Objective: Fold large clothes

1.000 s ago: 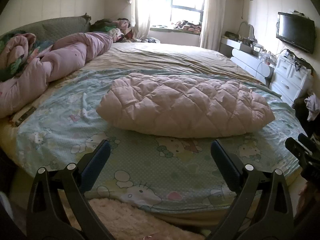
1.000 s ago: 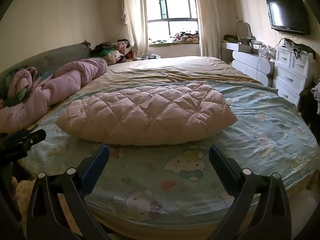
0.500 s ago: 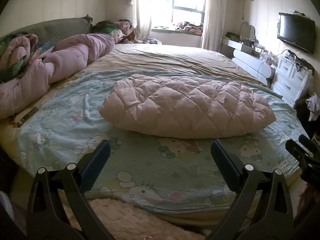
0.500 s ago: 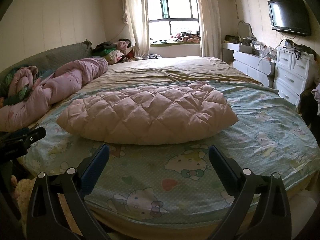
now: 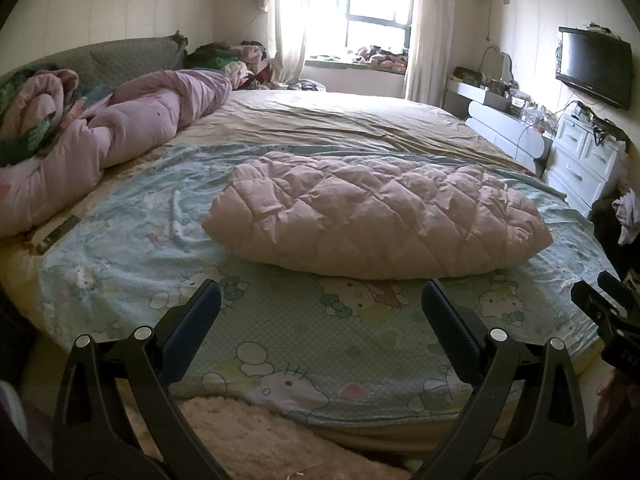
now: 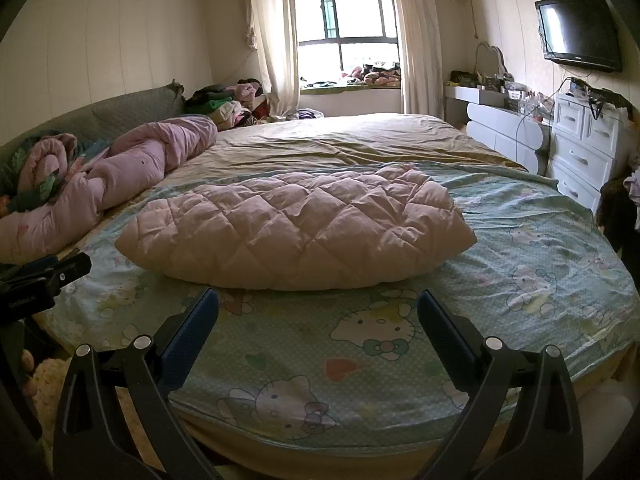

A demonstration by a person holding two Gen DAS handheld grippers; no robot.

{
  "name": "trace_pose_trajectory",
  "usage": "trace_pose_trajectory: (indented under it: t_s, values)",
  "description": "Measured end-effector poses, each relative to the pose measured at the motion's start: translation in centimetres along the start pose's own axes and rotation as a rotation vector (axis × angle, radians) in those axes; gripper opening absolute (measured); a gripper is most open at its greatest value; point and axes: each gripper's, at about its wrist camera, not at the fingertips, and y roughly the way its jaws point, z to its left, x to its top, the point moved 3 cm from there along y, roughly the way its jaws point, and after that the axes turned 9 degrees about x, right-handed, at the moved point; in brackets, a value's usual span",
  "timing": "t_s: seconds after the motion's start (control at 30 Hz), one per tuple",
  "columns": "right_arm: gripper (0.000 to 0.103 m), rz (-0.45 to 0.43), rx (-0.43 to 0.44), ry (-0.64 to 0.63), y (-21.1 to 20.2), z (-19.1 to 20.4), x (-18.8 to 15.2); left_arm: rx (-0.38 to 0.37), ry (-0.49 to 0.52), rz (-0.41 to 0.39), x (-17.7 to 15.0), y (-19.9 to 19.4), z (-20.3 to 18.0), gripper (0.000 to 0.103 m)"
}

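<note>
A pale pink quilted padded garment (image 5: pixel 376 216) (image 6: pixel 296 232) lies folded in a puffy oblong bundle on the cartoon-print sheet (image 5: pixel 280 320) (image 6: pixel 520 264) of a large round bed. My left gripper (image 5: pixel 320 292) hovers open over the bed's near edge, short of the bundle, holding nothing. My right gripper (image 6: pixel 318 300) is open too, also short of the bundle's front edge, with nothing between its fingers. The other gripper's tip shows at the right edge of the left wrist view (image 5: pixel 600 304) and at the left edge of the right wrist view (image 6: pixel 44 276).
A rolled pink duvet (image 5: pixel 120 136) (image 6: pixel 132 164) lies along the bed's left side by a grey headboard (image 6: pixel 120 112). White drawers (image 6: pixel 588 152) and a wall television (image 6: pixel 580 32) stand on the right. Clothes are piled near the window (image 6: pixel 348 28). A fluffy rug (image 5: pixel 248 436) lies below the bed edge.
Both grippers have drifted slightly, so the bundle sits a little higher and farther left in the views. Both stay open and the bundle has not moved.
</note>
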Motion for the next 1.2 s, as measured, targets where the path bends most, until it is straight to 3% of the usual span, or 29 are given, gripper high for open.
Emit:
trace_pose_trajectory:
  t_s: [1.2]
  values:
    - [0.099, 0.007, 0.014, 0.000, 0.04, 0.55, -0.02, 0.010, -0.003, -0.001, -0.16, -0.26, -0.07, 0.094]
